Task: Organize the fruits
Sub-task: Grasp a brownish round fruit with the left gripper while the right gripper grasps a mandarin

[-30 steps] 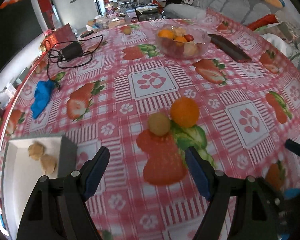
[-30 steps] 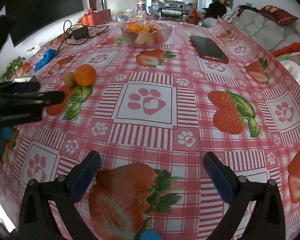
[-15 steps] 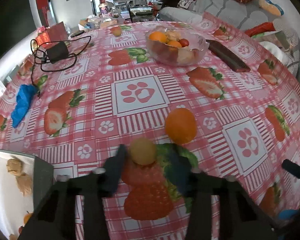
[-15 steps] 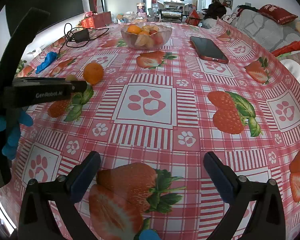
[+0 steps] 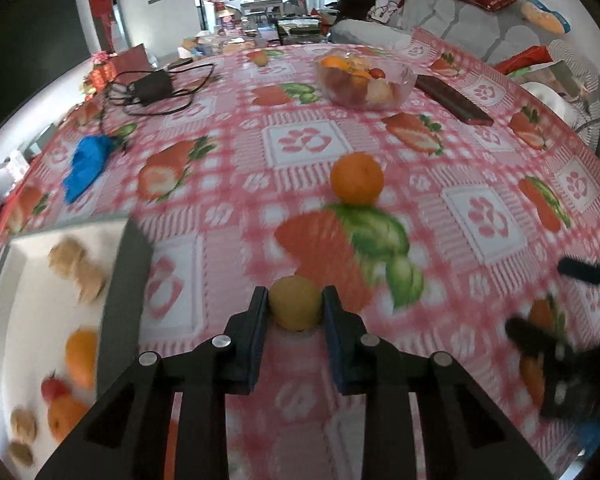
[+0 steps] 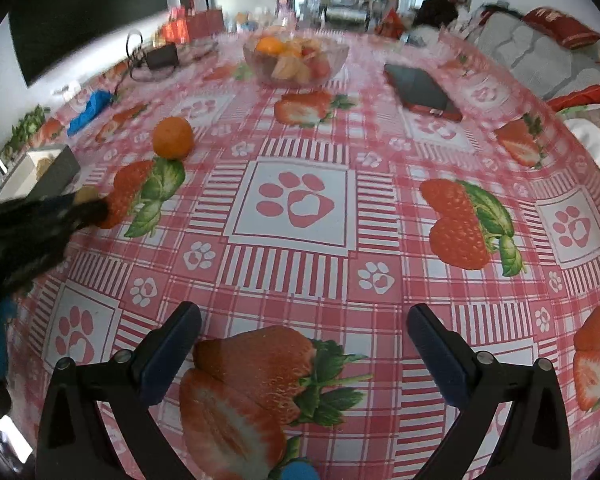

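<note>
My left gripper [image 5: 295,304] is shut on a small yellow-green fruit [image 5: 295,307] and holds it just above the tablecloth. An orange [image 5: 356,178] sits on the cloth beyond it, also in the right wrist view [image 6: 173,137]. A white box [image 5: 20,312] at the left holds several fruits and nuts. My right gripper [image 6: 303,344] is open and empty over a printed strawberry. The left gripper [image 6: 40,220] shows blurred at the left of the right wrist view, with the yellow fruit [image 6: 85,194] at its tip.
A glass bowl [image 5: 365,78] of mixed fruit stands at the far side, also in the right wrist view [image 6: 296,60]. A dark phone [image 6: 422,92] lies to its right. A blue cloth [image 5: 87,162] and a charger with cables [image 5: 152,88] lie far left.
My left gripper closed on the yellow-green fruit and pulled it back toward me and the white box, away from the orange. The right gripper stayed open and shifted only slightly.
</note>
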{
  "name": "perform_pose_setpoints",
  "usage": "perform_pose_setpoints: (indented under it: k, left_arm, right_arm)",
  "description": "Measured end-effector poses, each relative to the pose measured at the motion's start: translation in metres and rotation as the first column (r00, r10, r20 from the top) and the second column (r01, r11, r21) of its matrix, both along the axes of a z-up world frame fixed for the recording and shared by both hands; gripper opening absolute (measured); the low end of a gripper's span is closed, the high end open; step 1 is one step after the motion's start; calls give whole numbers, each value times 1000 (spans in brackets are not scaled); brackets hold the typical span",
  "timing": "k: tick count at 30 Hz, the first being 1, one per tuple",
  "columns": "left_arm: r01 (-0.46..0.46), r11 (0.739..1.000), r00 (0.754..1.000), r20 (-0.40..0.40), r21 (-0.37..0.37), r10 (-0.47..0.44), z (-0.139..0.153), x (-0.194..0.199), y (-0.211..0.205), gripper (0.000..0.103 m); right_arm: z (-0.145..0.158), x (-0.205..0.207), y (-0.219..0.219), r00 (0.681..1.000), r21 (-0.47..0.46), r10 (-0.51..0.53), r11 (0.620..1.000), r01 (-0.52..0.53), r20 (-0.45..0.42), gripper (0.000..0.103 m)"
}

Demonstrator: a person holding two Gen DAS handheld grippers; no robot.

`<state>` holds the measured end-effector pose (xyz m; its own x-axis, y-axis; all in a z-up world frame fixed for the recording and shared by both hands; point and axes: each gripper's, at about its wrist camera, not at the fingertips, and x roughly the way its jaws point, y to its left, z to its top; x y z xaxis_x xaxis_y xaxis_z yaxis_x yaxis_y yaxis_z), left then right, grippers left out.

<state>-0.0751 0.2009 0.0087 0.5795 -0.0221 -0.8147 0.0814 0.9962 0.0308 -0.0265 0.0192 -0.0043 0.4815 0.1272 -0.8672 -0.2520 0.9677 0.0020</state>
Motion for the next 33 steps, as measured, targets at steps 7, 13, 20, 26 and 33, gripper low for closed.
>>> perform_pose_setpoints:
  k: [7, 13, 20, 26, 33]
  left_arm:
    - [-53, 998, 999, 4, -21, 53, 0, -29, 14, 29]
    - [-68, 997, 998, 6, -32, 68, -1, -35, 18, 29]
    - [-64, 997, 998, 2, -46, 64, 0, -37, 21, 30]
    - [-64, 997, 998, 3, -45, 64, 0, -37, 21, 29]
    - [-69, 996, 998, 2, -48, 69, 1, -42, 19, 29]
  right_arm:
    - [11, 37, 35, 995, 100, 69, 993, -61, -79, 103]
    - [13, 71, 84, 996, 98, 93, 991, -91, -16, 103]
    - [4, 97, 118, 994, 69, 105, 992, -106, 10, 73]
    - [6, 94, 119, 992, 52, 118, 991, -120, 38, 37]
    - [8, 45, 88, 991, 47, 132, 990, -133, 30, 37]
